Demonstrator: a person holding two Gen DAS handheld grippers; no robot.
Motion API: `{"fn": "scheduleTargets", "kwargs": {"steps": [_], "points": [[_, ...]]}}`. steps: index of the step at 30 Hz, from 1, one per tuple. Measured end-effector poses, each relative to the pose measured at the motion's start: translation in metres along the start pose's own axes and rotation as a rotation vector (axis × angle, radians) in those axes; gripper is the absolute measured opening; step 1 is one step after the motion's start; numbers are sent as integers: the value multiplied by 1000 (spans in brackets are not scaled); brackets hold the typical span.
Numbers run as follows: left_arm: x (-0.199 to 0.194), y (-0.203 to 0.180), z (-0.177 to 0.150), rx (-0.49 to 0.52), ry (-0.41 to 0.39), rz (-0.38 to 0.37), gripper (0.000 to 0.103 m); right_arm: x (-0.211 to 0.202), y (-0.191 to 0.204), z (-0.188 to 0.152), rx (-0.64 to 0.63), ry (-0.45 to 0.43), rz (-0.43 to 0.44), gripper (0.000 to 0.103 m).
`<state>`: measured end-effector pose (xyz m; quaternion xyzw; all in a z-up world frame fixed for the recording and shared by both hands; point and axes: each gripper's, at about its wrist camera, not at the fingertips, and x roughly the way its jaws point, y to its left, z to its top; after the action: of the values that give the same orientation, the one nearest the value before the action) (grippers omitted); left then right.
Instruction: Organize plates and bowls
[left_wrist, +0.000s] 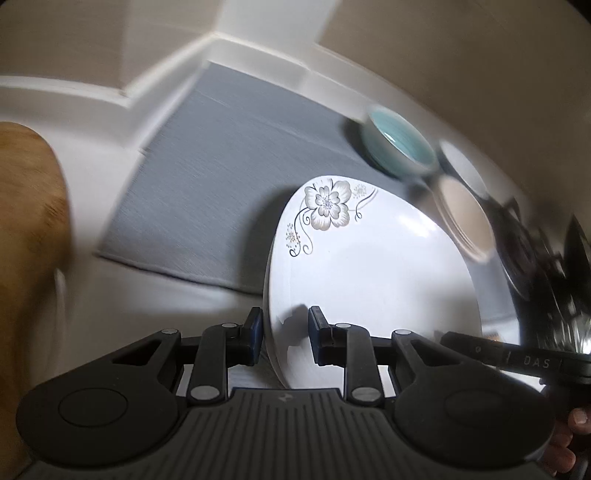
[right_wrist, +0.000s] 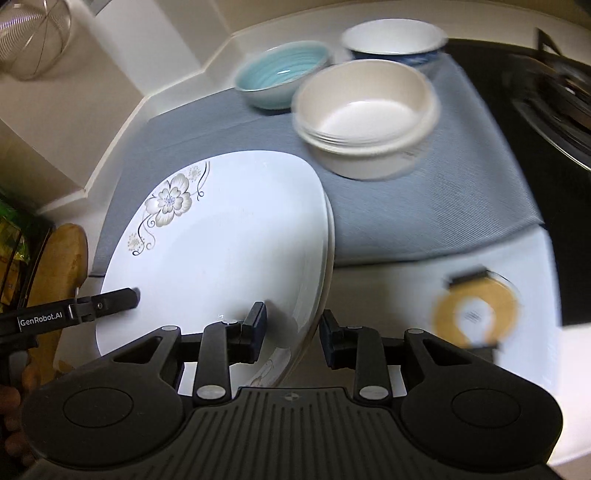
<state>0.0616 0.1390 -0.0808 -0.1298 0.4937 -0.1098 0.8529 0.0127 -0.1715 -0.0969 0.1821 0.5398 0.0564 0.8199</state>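
The floral plates (right_wrist: 229, 236) are hanging over the grey mat's (right_wrist: 424, 214) near edge, both grippers clamping opposite rims: left gripper (left_wrist: 284, 334) leftward, right gripper (right_wrist: 293, 332) rightward, bowls (right_wrist: 365, 114) waiting beyond.

Both wrist fisheyes look steeply down, close over the white square flowered plate (left_wrist: 369, 266) (right_wrist: 229, 251); both share the grey mat (left_wrist: 221, 166) (right_wrist: 424, 214), with bowls toward one o'clock.

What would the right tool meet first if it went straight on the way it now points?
The right tool already has the rim of the flowered plates between its fingers, so it would push deeper onto them first. Beyond lies the grey mat, then probably the cream bowl; depth is unclear.
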Motion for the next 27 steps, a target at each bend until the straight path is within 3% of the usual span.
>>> {"fn": "scheduleTargets", "kwargs": {"steps": [13, 22, 27], "points": [[4, 68, 58, -101, -106, 78, 28, 59, 77, 50, -63, 27, 21, 35], [0, 59, 53, -106, -121, 99, 29, 64, 81, 57, -65, 35, 28, 36], [-14, 51, 45, -85, -161, 129, 30, 53, 77, 58, -88, 5, -15, 36]]}}
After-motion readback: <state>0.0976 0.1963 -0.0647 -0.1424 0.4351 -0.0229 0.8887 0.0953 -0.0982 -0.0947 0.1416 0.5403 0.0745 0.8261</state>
